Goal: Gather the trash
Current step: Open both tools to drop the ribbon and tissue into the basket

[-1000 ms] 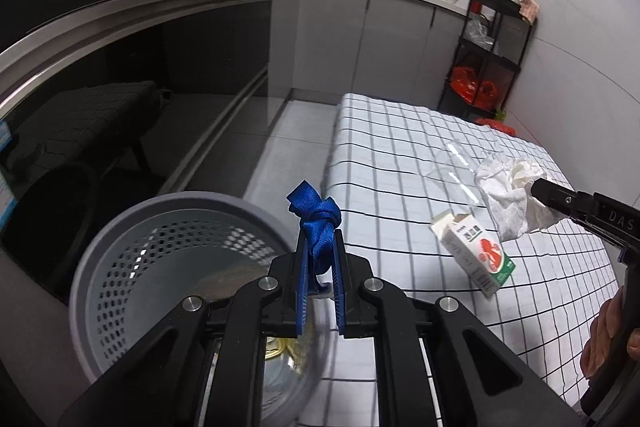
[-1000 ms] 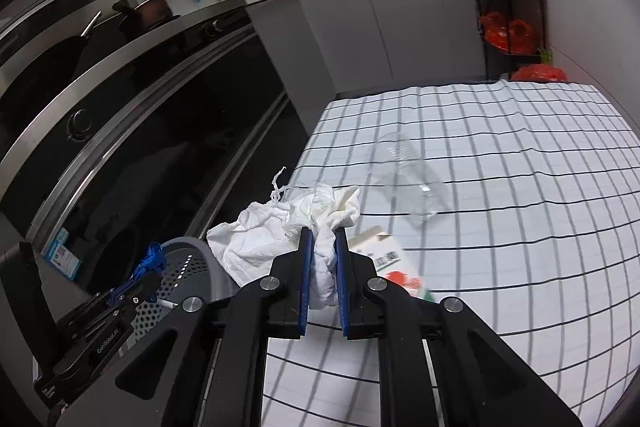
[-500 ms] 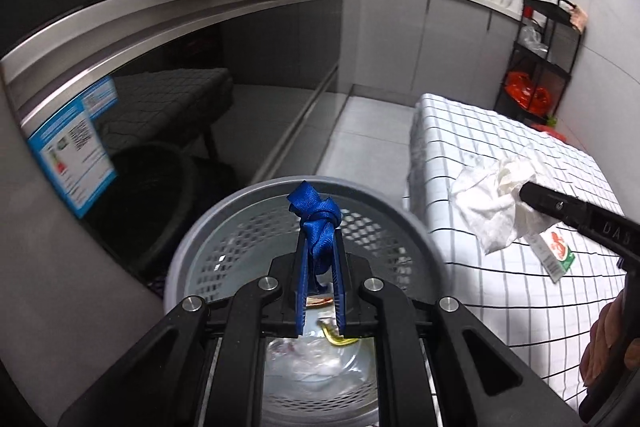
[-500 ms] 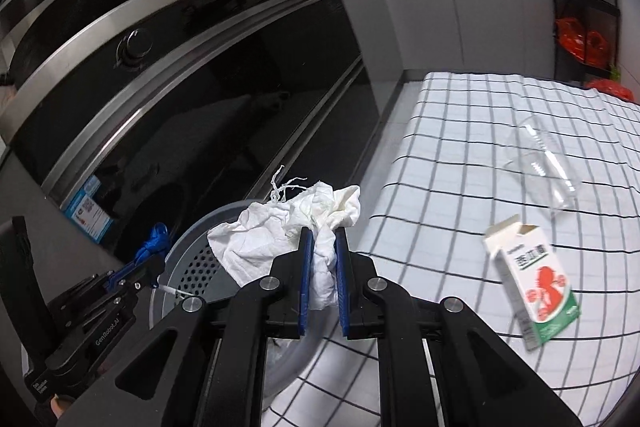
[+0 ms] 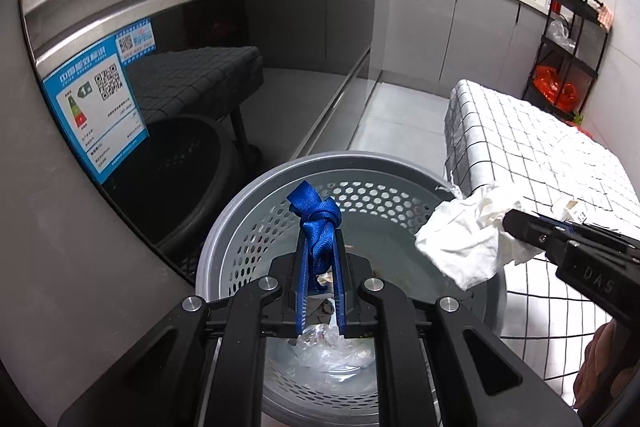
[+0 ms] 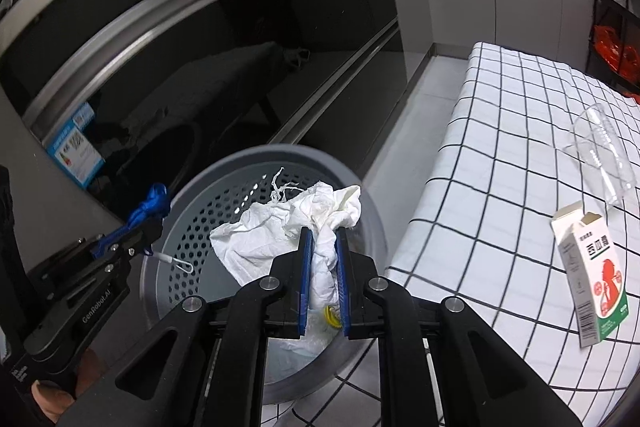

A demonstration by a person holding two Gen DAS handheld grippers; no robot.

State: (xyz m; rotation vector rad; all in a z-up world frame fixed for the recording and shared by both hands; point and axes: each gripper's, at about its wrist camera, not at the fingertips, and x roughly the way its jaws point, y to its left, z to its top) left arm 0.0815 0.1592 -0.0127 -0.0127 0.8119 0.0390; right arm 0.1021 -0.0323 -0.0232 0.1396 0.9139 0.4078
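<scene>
A knotted blue woven strap (image 5: 317, 227) is clamped in the left hand-held gripper (image 5: 319, 281), just above the round grey perforated plastic basket (image 5: 256, 239). A crumpled white paper tissue (image 6: 296, 227) is pinched in the right hand-held gripper (image 6: 323, 281), over the same basket. Right of that gripper, on the checked bench (image 6: 500, 163), lie a white, red and green carton (image 6: 592, 279) and, beyond it, a clear plastic cup (image 6: 600, 151) on its side.

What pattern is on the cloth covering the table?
White with a thin black grid, on the tablecloth; the right wrist view shows it best.
</scene>
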